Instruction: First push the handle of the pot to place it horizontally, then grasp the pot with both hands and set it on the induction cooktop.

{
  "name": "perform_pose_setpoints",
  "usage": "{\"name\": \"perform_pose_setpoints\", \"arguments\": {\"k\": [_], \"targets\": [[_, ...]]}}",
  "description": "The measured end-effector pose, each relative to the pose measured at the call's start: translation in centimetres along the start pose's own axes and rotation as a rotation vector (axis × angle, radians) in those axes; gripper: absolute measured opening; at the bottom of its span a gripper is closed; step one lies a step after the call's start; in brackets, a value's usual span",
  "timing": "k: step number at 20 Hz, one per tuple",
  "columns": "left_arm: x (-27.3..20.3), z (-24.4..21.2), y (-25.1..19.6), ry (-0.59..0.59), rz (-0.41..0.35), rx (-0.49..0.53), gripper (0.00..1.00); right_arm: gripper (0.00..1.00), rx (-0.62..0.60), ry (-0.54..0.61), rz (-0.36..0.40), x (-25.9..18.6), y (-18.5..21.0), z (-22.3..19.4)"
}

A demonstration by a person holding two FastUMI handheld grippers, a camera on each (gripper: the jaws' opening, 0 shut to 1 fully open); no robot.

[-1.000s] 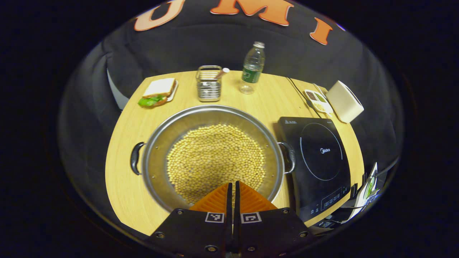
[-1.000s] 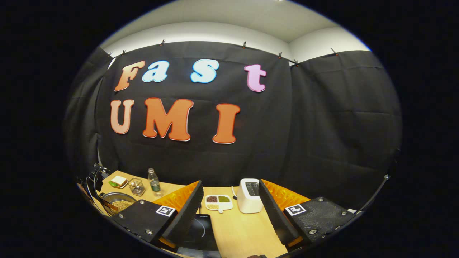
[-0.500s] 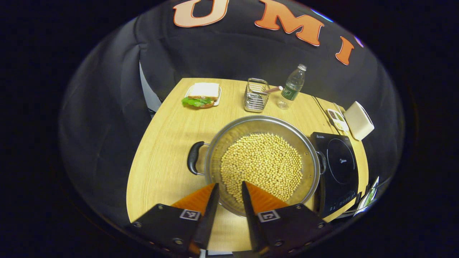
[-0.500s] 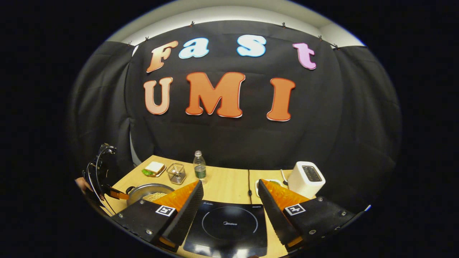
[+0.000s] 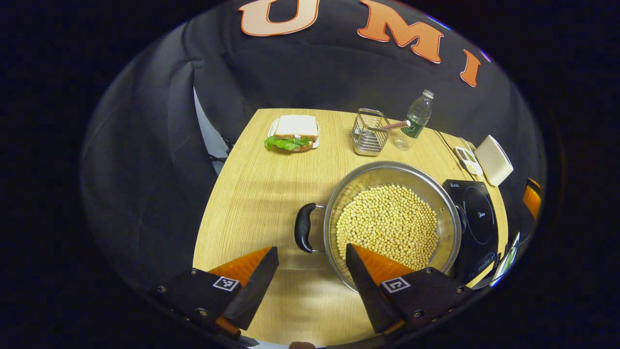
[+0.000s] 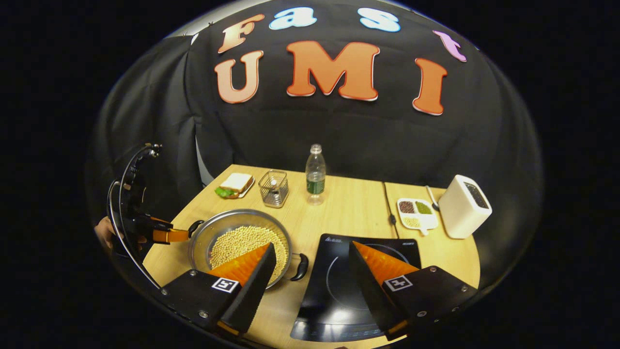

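Observation:
A wide steel pot (image 5: 348, 194) of pale beans sits on the wooden table, its two black handles lying left and right. My left gripper (image 5: 312, 249) is open, and the pot's left handle (image 5: 304, 228) lies just ahead of the gap between its fingers, untouched. The black induction cooktop (image 5: 477, 218) is right beside the pot. In the right gripper view, my right gripper (image 6: 312, 245) hangs open above the pot's right handle (image 6: 300, 266) and the cooktop (image 6: 334, 271). The pot (image 6: 232, 218) is on the left, with the left gripper (image 6: 162, 236) at its far handle.
Along the back of the table stand a sandwich on a plate (image 5: 293, 133), a wire basket (image 5: 369, 138) and a water bottle (image 5: 416, 118). A divided dish of grains (image 6: 415, 213) and a white box-shaped appliance (image 6: 464, 206) sit behind the cooktop, beside a cable.
My left gripper has opened and shifted left from over the beans to the pot's left handle. The right gripper has tipped down and come nearer, bringing pot and cooktop into its view.

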State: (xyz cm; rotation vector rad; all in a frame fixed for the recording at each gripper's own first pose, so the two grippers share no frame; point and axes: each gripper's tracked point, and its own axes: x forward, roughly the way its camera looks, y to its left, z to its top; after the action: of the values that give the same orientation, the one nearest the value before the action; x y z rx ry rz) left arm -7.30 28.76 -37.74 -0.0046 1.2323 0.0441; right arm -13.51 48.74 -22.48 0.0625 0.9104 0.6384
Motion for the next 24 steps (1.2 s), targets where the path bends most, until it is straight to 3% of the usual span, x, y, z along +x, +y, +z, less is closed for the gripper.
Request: {"name": "perform_pose_setpoints", "arguments": {"k": [7, 13, 24], "targets": [[2.8, 1.6, 0.0, -0.015, 0.025, 0.056, 0.91, 0.94, 0.019, 0.211, 0.011, 5.2, 2.1, -5.8], [4.4, 1.0, -0.2, -0.003, 0.023, 0.021, 0.92, 0.92, 0.040, 0.348, 0.045, 8.8, 3.6, -9.3], [6.4, 1.0, 0.2, 0.000, 0.019, 0.005, 0.93, 0.78, 0.074, 0.413, 0.003, 12.1, 2.7, -11.0]]}}
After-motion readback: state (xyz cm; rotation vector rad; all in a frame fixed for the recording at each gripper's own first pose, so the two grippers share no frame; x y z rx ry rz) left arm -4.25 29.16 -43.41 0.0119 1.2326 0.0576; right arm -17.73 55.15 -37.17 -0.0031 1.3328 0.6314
